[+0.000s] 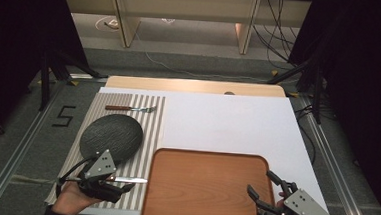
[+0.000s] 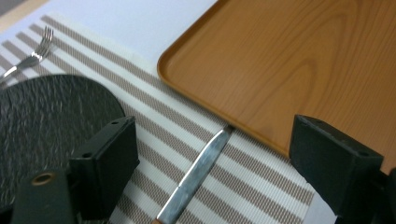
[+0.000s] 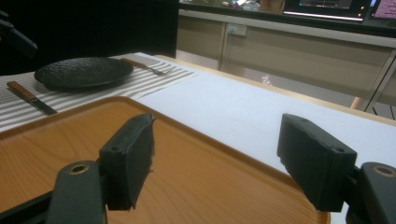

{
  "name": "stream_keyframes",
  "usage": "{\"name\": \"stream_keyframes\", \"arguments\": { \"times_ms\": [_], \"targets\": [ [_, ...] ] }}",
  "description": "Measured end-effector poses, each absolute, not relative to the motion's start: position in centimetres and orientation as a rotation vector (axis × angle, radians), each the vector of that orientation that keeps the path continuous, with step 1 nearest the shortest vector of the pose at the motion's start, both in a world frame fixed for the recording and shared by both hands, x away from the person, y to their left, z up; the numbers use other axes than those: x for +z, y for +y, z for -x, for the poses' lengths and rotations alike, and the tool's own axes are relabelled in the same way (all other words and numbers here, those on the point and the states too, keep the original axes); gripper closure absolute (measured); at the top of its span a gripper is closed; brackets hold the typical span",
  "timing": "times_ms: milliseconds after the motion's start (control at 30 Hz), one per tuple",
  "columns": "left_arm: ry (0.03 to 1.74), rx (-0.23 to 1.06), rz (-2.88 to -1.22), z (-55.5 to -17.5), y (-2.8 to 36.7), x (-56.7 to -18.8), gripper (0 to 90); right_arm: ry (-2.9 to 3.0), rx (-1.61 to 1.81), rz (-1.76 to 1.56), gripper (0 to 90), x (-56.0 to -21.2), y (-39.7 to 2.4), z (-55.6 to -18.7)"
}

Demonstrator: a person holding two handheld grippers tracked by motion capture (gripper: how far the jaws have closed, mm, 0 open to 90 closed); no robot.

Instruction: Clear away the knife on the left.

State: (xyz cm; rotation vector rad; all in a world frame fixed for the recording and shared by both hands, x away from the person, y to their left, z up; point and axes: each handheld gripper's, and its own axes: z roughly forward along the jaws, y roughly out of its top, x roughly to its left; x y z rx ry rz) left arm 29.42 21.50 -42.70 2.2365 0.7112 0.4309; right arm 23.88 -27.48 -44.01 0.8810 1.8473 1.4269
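Steel-bladed, with a brown wooden handle, the knife [image 1: 124, 180] lies flat on the striped placemat [image 1: 154, 116] at about seven o'clock on the table, its tip pointing toward three o'clock and ending just beside the left rim of the wooden tray [image 1: 205, 155]. In the left gripper view the blade [image 2: 196, 175] runs up between the two black jaws, which stand wide apart on either side of it without touching it, so the left gripper [image 1: 105, 181] is released over the knife's handle end, held by a hand [image 1: 70, 199] at the table's near edge.

At eleven o'clock from the knife, touching nothing of it, sits the dark textured plate [image 1: 111, 138] on the same placemat. Beyond the plate, toward twelve o'clock, a fork [image 1: 131, 108] with a brown handle lies across the mat's far end, tines toward three o'clock.

The tray occupies the near middle of the table, at six o'clock, bare inside. The right gripper [image 1: 266, 190] hovers over the tray's right near corner at about five o'clock, its jaws spread open and holding nothing; in the right gripper view they frame the tray's far rim [image 3: 196, 135]. White board [image 1: 237, 121] covers the rest of the tabletop.
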Motion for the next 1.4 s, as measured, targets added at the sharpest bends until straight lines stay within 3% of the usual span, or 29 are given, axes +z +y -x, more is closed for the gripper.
{"name": "stream_keyframes", "arguments": {
  "times_ms": [1400],
  "targets": [
    [0.901, 0.318, -2.527, -31.7, 25.3, -45.4, 19.9, 1.859, 1.418, -0.887, 28.5, -44.2, -27.4, -24.0]
  ]
}}
